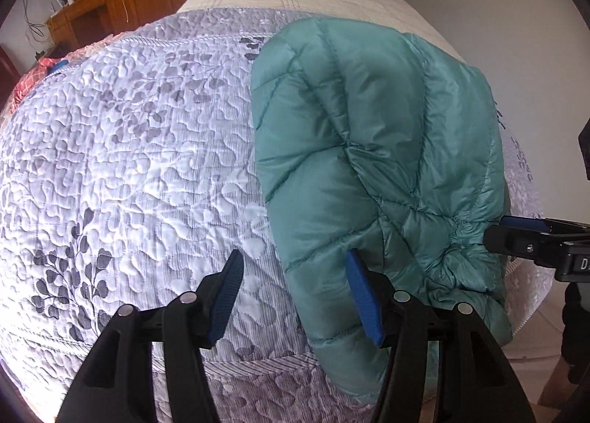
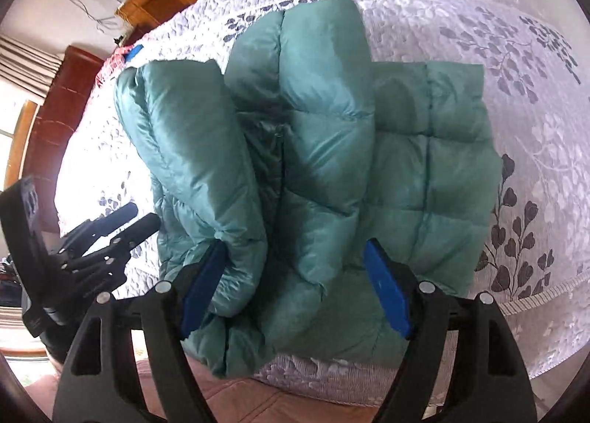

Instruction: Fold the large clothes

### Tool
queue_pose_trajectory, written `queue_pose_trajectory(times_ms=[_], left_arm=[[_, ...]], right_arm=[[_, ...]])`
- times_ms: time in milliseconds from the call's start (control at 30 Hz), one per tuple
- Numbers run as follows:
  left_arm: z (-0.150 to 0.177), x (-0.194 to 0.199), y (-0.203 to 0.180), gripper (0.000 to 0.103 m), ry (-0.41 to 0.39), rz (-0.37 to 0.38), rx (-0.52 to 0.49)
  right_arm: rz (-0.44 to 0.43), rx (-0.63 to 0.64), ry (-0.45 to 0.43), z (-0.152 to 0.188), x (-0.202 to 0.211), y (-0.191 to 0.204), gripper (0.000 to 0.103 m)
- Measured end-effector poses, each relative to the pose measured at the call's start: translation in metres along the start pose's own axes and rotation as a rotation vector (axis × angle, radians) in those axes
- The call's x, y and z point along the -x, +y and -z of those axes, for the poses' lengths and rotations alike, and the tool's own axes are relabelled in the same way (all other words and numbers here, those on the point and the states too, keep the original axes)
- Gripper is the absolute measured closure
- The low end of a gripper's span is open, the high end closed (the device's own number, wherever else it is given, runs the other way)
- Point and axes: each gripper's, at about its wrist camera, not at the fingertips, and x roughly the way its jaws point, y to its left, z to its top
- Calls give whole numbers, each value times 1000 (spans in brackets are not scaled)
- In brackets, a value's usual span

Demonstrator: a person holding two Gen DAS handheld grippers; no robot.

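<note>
Both grippers, left gripper and right gripper, hang with jaws apart, gripping nothing, over the folded teal puffer jacket on the quilted bedspread.

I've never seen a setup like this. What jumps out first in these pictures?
A puffy teal jacket, folded into a bundle, lies at the near edge of a bed, partly hanging over it. Under it spreads a pale quilt with grey leaf prints. Two black tools with blue pads frame the views: the right tool stands open over the jacket, the left tool open at its side.
</note>
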Motion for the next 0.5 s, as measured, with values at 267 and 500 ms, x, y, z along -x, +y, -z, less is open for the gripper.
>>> queue_pose_trajectory(times_ms=[267, 500], left_arm=[[-4, -2, 2, 45, 0, -9, -1], [-10, 13, 15, 45, -55, -5, 35]], right_arm=[[-3, 11, 36, -13, -23, 22, 70], [-91, 105, -62, -21, 21, 46, 98]])
